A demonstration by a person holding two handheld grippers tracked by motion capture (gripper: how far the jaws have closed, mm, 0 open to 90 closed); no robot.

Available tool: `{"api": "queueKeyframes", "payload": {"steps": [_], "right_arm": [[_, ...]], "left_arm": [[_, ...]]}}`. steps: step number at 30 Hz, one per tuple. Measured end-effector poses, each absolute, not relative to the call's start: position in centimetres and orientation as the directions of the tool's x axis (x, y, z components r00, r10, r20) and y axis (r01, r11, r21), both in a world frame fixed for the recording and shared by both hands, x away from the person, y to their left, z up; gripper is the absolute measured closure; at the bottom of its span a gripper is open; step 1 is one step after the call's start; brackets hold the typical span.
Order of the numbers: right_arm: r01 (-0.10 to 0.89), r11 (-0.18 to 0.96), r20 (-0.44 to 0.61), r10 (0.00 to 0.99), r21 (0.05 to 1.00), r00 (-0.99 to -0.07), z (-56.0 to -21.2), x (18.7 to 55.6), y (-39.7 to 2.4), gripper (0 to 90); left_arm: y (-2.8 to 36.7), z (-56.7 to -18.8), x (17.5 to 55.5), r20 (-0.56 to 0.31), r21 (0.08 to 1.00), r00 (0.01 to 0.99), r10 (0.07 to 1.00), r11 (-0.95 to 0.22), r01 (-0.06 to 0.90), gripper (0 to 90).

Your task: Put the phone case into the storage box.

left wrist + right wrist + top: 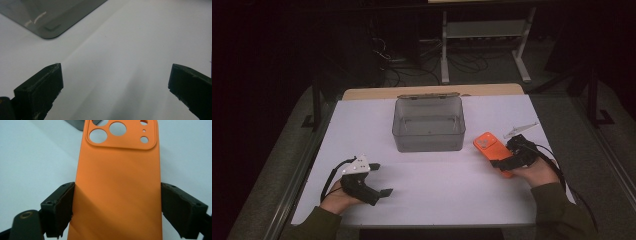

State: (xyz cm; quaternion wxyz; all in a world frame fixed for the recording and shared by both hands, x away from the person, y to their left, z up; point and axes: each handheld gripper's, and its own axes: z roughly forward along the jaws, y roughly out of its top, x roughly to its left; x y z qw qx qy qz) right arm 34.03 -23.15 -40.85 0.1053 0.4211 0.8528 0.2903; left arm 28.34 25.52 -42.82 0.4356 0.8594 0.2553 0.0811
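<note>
Orange phone case [117,187] outside empty grey bin [428,125]

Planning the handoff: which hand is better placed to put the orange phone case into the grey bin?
Right. Its tongs are already shut on the orange phone case, just beside the grey bin. The left tongs stand open, holding nothing.

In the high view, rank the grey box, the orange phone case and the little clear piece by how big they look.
1. Grey box, clearly largest.
2. Orange phone case, partly covered by the right tool.
3. Clear piece, thin and smallest.
</note>
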Motion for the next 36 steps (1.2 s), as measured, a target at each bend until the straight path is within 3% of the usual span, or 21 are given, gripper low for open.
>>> {"api": "queueKeyframes", "payload": {"steps": [36], "right_arm": [[0.566, 0.550, 0.070, 0.677, 0.614, -0.733, -40.4, 32.4, -22.2, 15.3]], "left_arm": [[25.4, -42.9, 28.3, -0.079, 0.786, 0.858, 0.507, -0.498, 0.367, 0.0]]}}
